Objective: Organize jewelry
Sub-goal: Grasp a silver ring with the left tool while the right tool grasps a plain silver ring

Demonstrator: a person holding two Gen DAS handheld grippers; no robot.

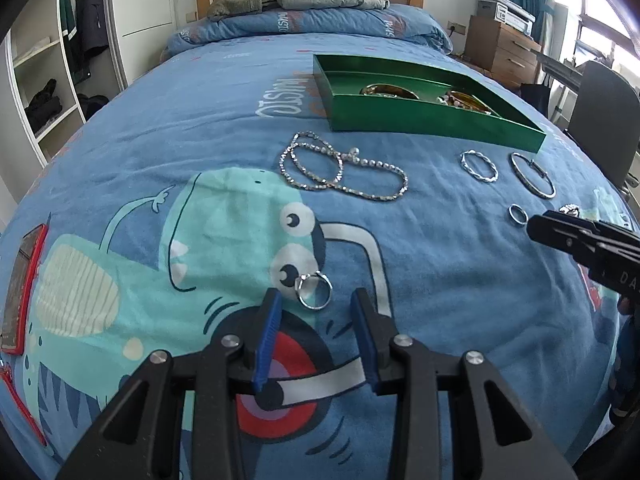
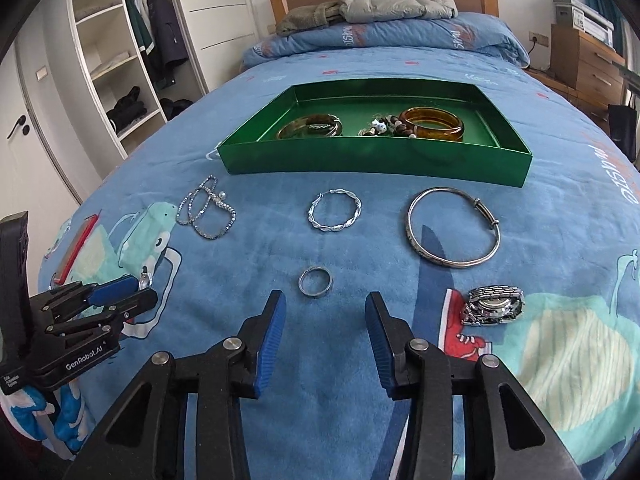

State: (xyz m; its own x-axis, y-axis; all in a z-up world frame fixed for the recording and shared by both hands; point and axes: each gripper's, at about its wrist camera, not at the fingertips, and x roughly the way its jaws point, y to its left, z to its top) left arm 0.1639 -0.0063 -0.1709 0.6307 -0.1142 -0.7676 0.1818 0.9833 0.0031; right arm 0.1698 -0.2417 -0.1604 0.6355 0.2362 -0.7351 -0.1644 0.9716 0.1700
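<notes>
On the blue cartoon-print bedspread (image 2: 360, 432) jewelry lies spread in front of a green tray (image 2: 376, 160), whose long side runs across the bed. The left tool (image 1: 316, 300) hangs with its jaws apart and nothing gripped — a stone-set ring (image 1: 315, 291) lies flat on the cloth between the blue fingertips (image 1: 272, 308), touching neither that I can tell. The right tool (image 2: 326, 304) is likewise open and empty; a plain silver band (image 2: 315, 281) lies flat just ahead of its tips, roughly centred between them. Beyond the band rest a twisted silver bangle (image 2: 334, 211) and, to its right, a larger silver bangle (image 2: 454, 227) — both flat, well apart from the tools. A coiled watch (image 2: 493, 305) sits just right of the right tool. A beaded chain (image 1: 344, 172) lies looped near the tray's left end, its long axis across the bed. Inside the tray are amber bangles (image 2: 434, 124).
</notes>
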